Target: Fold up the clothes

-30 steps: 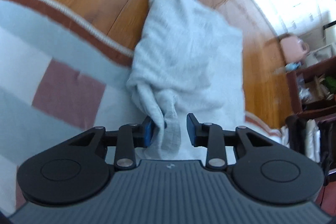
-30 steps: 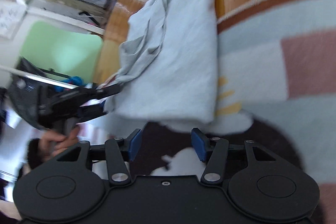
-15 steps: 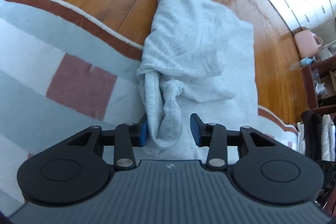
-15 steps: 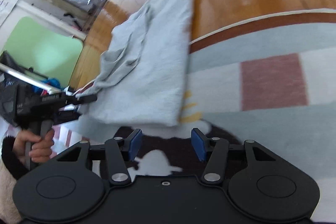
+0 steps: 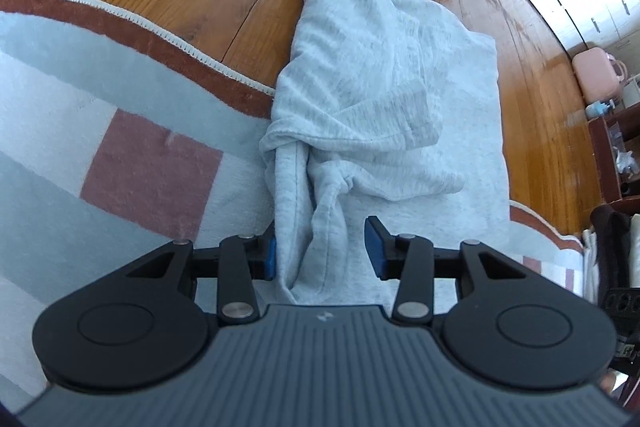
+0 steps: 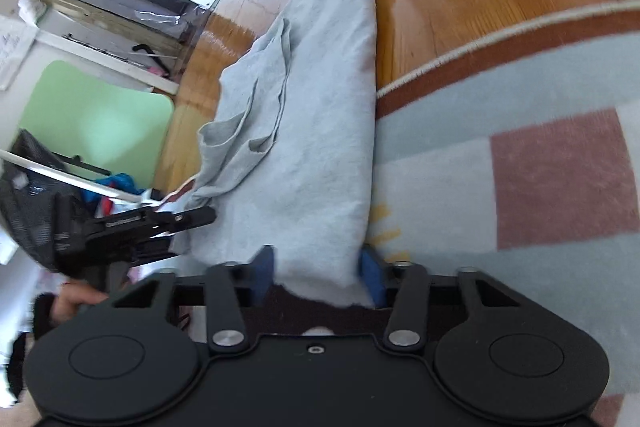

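Clearly the right tool (image 6: pixel 316 277), closing on the grey sweatshirt's (image 6: pixel 320 147) hem, could slip while the left tool (image 5: pixel 322 251) stands apart.

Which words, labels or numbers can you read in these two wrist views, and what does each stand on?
None can be read.
A small pale logo on the left gripper housing: no legible letters.
Pale lettering along the left gripper's arm in the right wrist view: too blurred.
Paper on the wall: too blurred.
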Available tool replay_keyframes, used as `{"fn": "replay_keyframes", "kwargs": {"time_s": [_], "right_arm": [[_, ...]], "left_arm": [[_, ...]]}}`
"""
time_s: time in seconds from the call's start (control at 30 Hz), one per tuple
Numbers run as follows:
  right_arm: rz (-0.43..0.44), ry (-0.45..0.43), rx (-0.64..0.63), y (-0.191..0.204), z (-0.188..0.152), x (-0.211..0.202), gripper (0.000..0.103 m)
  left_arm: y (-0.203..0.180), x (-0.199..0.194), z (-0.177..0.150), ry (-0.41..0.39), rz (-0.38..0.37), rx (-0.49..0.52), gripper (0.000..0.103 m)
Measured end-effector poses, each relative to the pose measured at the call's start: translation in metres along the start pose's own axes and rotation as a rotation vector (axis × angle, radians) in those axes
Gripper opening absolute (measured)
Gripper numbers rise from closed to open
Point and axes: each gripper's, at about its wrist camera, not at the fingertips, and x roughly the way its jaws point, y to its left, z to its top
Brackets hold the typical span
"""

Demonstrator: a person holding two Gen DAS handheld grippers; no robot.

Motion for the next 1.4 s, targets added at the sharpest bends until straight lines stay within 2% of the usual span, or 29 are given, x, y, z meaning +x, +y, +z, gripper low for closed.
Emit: {"fn": "replay_keyframes", "kwargs": {"time_s": [0.03,0.1,0.13,0.17,0.2,0.23,0.27,0.33,0.4,0.47,0.63,0.73,0.87,0.93,0.97,1.0,1.03,1.07,1.1,1.13,1.17,1.23,1.27,1.3,1.4], "right_arm": [[-0.022,-0.013,-0.024,0.003,-0.001,0.001,0.016],[-0.045,-0.046,-0.071,0.009,-0.003,0.000,0.012],[-0.044,-0.068,-0.100,0.014,-0.003,-0.004,0.011],[-0.043,-0.091,-0.128,0.019,-0.004,-0.008,0.011],[-0.041,-0.114,-0.155,0.025,-0.003,-0.011,0.011],[-0.030,-0.136,-0.173,0.031,-0.001,-0.015,0.011],[-0.018,-0.152,-0.188,0.035,0.002,-0.019,0.011],[-0.013,-0.165,-0.200,0.041,0.008,-0.023,0.011],[-0.015,-0.145,-0.200,0.041,0.012,-0.022,0.011],[-0.023,-0.124,-0.198,0.039,0.010,-0.019,0.011],[0.008,-0.123,-0.205,0.039,-0.005,-0.017,0.012],[-0.024,-0.100,-0.228,0.042,-0.008,-0.013,0.014],[-0.045,-0.087,-0.209,0.040,-0.007,-0.011,0.015],[-0.058,-0.077,-0.201,0.038,-0.009,-0.008,0.020],[-0.070,-0.068,-0.196,0.037,-0.010,-0.006,0.022],[-0.080,-0.059,-0.187,0.035,-0.010,-0.004,0.030],[-0.090,-0.051,-0.178,0.032,-0.010,-0.002,0.037],[-0.097,-0.044,-0.169,0.030,-0.010,0.001,0.038],[-0.087,-0.049,-0.159,0.025,-0.010,0.003,0.038],[-0.079,-0.054,-0.154,0.022,-0.010,0.006,0.025],[-0.085,-0.055,-0.191,0.023,-0.008,0.010,0.009],[-0.109,-0.070,-0.298,0.035,-0.004,0.013,0.008],[-0.123,-0.083,-0.357,0.045,-0.001,0.011,0.008],[-0.108,-0.112,-0.365,0.052,-0.001,0.001,0.008],[-0.063,-0.198,-0.388,0.074,0.000,-0.032,0.008]], "left_arm": [[-0.001,-0.001,-0.001,0.001,0.005,0.002,0.042],[-0.003,-0.001,-0.003,0.000,-0.001,0.008,0.053],[-0.003,-0.001,-0.004,-0.002,-0.007,0.007,0.056],[-0.002,0.000,-0.004,-0.011,-0.028,-0.014,0.067],[0.002,0.002,-0.005,-0.024,-0.078,-0.066,0.087],[0.005,0.004,-0.006,-0.035,-0.122,-0.111,0.095],[0.006,0.004,-0.007,-0.040,-0.143,-0.131,0.097],[0.008,0.006,-0.009,-0.046,-0.181,-0.160,0.088],[0.004,0.006,-0.009,-0.031,-0.148,-0.111,0.031],[0.003,0.000,-0.009,-0.056,-0.126,-0.086,0.015],[-0.002,-0.009,-0.004,-0.115,-0.127,-0.041,0.015],[-0.011,-0.006,-0.004,-0.106,-0.095,0.031,0.019],[-0.012,-0.002,-0.005,-0.083,-0.080,0.061,0.024],[-0.011,-0.001,-0.003,-0.070,-0.086,0.048,0.028],[-0.010,-0.001,-0.003,-0.064,-0.090,0.041,0.037],[-0.009,0.000,-0.002,-0.057,-0.094,0.034,0.044],[-0.009,0.002,-0.002,-0.051,-0.099,0.030,0.045],[-0.010,0.006,-0.001,-0.046,-0.099,0.035,0.045],[-0.012,0.009,-0.001,-0.044,-0.094,0.053,0.042],[-0.015,0.011,-0.001,-0.044,-0.083,0.076,0.036],[-0.019,0.012,-0.001,-0.056,-0.051,0.121,0.017],[-0.035,0.009,-0.004,-0.090,0.017,0.247,0.014],[-0.044,0.004,-0.007,-0.114,0.034,0.304,0.013],[-0.051,-0.002,-0.010,-0.137,0.038,0.342,0.013],[-0.066,-0.028,-0.018,-0.167,-0.026,0.381,0.012]]}}
